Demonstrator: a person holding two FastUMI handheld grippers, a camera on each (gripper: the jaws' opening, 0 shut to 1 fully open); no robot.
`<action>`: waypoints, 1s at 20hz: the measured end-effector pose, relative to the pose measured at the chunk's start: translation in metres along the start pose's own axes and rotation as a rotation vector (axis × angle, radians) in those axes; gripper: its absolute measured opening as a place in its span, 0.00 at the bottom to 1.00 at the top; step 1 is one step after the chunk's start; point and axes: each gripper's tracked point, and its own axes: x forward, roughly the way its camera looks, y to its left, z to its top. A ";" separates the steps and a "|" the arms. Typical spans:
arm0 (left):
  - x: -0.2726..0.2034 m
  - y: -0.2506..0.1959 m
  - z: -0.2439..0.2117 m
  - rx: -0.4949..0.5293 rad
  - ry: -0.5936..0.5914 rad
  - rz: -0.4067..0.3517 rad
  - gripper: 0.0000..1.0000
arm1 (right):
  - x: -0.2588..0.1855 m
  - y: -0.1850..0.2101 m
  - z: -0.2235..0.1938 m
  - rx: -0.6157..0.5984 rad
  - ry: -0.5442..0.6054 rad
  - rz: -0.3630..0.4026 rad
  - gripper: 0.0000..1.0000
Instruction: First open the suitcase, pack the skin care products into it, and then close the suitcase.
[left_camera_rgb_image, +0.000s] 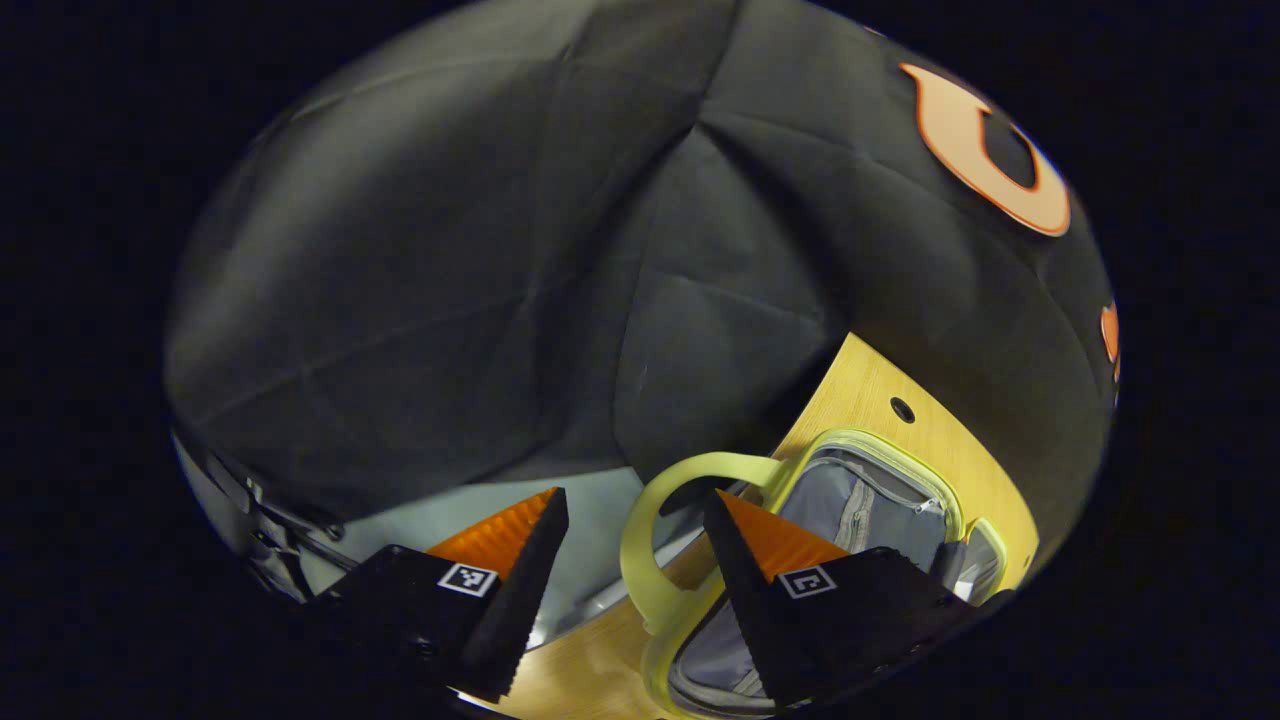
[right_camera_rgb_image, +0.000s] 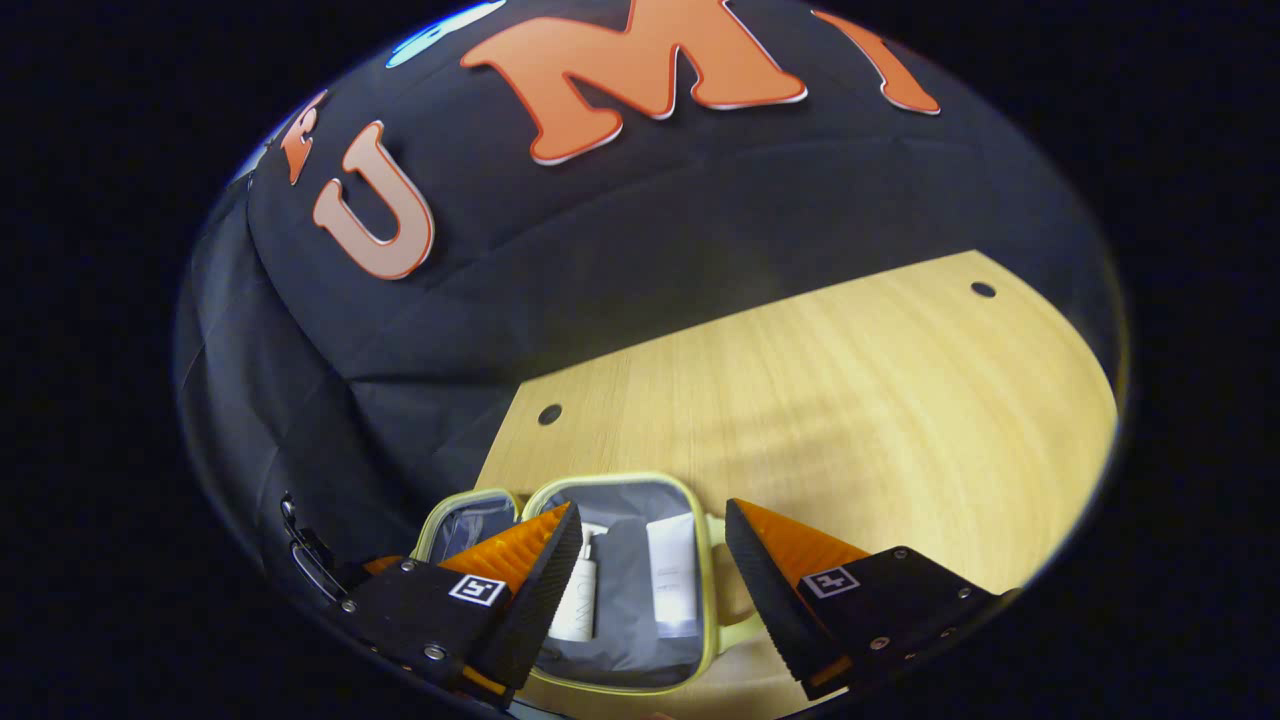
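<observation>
A small suitcase with a pale yellow-green rim (right_camera_rgb_image: 705, 570) lies open on the wooden table (right_camera_rgb_image: 850, 400). Its grey-lined half holds a white bottle (right_camera_rgb_image: 578, 600) and a white tube (right_camera_rgb_image: 672, 575) side by side. The other half (right_camera_rgb_image: 462, 522) lies flat to the left. My right gripper (right_camera_rgb_image: 652, 508) hovers open above the packed half. In the left gripper view the suitcase (left_camera_rgb_image: 880, 445) shows a grey zip pocket, and its curved handle (left_camera_rgb_image: 632, 545) sticks out over the table edge. My left gripper (left_camera_rgb_image: 635, 497) is open, with that handle seen between its fingers; I cannot tell whether they touch.
The table has small round holes (right_camera_rgb_image: 549, 413) near its corners and wide bare wood to the right of the suitcase. Black cloth walls stand behind. A metal frame part (left_camera_rgb_image: 290, 520) and pale floor (left_camera_rgb_image: 600, 500) show past the table edge (left_camera_rgb_image: 600, 640).
</observation>
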 end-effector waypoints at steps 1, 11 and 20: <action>0.008 0.003 -0.002 -0.034 0.024 -0.005 0.89 | -0.006 -0.005 0.013 -0.002 -0.026 -0.016 0.93; 0.033 -0.005 -0.026 -0.104 0.242 -0.123 0.31 | -0.071 -0.049 0.107 -0.116 -0.262 -0.132 0.95; -0.036 -0.040 0.030 -0.079 0.129 -0.324 0.14 | -0.122 -0.076 0.152 -0.213 -0.383 -0.215 0.95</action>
